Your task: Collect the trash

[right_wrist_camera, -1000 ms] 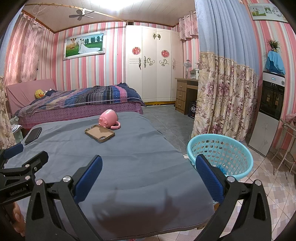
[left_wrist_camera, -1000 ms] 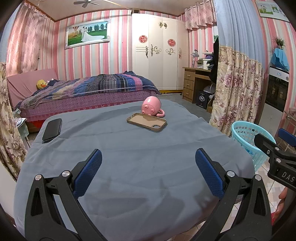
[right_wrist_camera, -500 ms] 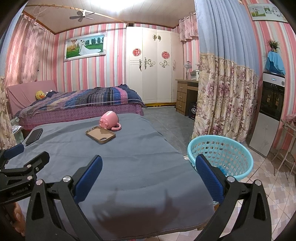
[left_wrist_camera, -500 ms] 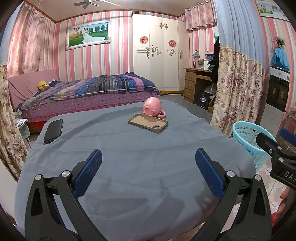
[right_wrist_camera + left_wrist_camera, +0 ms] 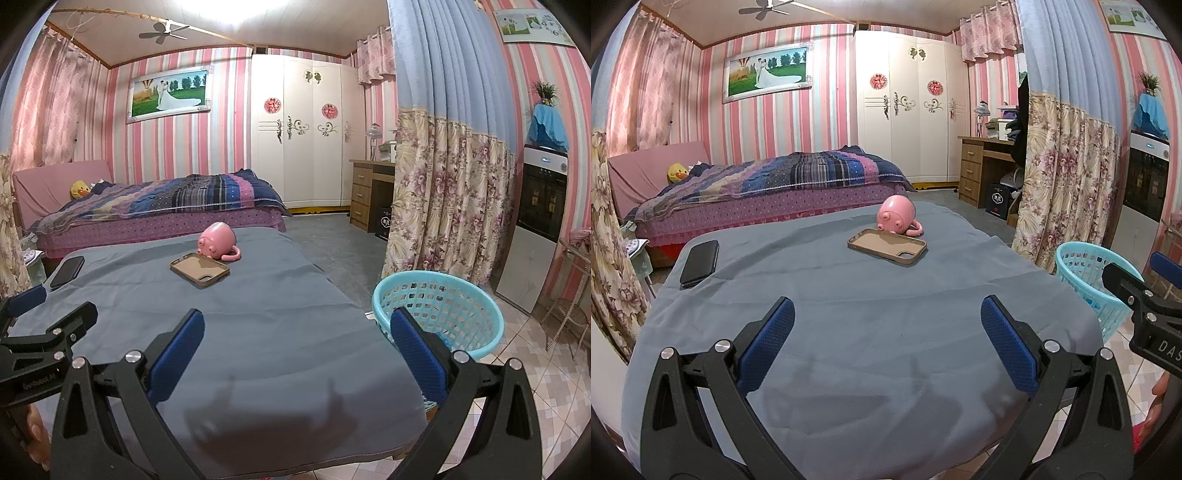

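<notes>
"DAS" on right tongs (image 5: 1160, 345); "GenRobot.AI", small and blurred, on left tongs (image 5: 38, 382).

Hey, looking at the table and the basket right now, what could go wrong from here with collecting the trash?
1. No obvious trash shows on the table; the pink mug, phone case or black phone might get binned by mistake.
2. The basket sits on the floor past the table edge, so a drop by the right gripper could miss.
</notes>
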Available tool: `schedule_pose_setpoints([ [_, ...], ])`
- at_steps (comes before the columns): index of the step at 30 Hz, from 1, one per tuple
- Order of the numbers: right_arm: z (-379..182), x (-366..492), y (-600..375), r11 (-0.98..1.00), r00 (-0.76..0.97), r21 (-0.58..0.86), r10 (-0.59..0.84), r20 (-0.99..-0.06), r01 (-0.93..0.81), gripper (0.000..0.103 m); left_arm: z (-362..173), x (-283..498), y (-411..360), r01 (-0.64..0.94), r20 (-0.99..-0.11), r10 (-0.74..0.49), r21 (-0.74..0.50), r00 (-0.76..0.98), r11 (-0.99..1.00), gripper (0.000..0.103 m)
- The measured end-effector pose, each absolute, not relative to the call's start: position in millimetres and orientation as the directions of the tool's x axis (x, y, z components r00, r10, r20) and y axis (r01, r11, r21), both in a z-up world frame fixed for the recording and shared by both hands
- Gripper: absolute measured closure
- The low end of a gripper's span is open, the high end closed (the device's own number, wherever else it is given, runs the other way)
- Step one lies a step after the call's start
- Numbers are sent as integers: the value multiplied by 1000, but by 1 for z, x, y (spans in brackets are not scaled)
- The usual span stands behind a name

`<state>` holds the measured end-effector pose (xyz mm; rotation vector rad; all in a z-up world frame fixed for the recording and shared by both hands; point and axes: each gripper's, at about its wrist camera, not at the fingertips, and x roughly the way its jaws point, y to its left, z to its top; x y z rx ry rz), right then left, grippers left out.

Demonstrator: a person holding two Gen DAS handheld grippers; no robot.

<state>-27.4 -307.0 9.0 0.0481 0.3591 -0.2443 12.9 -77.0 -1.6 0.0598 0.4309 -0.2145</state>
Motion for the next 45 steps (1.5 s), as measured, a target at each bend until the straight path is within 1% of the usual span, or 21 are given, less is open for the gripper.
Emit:
schedule_pose_setpoints([
  [45, 7, -29, -305, 970, 908, 1, -228, -352, 244, 5, 0, 9, -83, 222, -413, -194, 20, 890, 975, 5],
])
